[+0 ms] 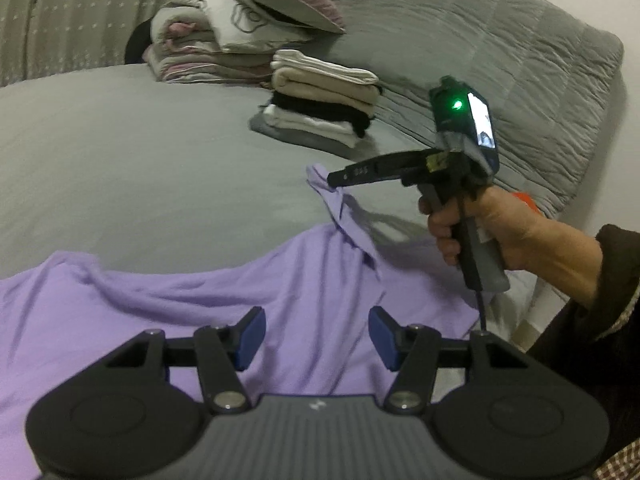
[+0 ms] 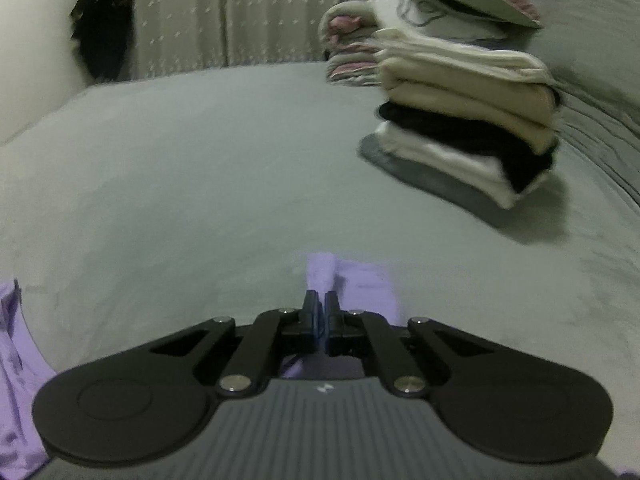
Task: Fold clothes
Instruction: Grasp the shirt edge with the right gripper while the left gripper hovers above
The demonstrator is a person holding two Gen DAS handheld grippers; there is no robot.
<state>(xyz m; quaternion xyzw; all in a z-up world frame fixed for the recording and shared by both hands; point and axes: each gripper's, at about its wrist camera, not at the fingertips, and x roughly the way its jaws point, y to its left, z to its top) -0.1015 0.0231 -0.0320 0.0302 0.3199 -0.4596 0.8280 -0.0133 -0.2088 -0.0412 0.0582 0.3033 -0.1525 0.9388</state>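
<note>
Lilac shirt (image 1: 208, 304) sprawls across the lower frame on the grey bed (image 1: 140, 152). Right claw (image 1: 334, 179) pinches its raised corner at centre; left claw (image 1: 316, 334) hovers wide over the cloth. That thin bite could slip if pulled, collapsing the fold.

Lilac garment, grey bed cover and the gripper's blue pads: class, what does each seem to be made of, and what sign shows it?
Lilac garment: thin matte knit fabric, probably jersey; it drapes in soft wrinkles.
Grey bed cover: matte cloth, perhaps brushed or velvety; it looks smooth, with faint shading.
Blue pads on the left gripper: likely rubber or soft plastic, dull finish; the black arms look like moulded plastic.
</note>
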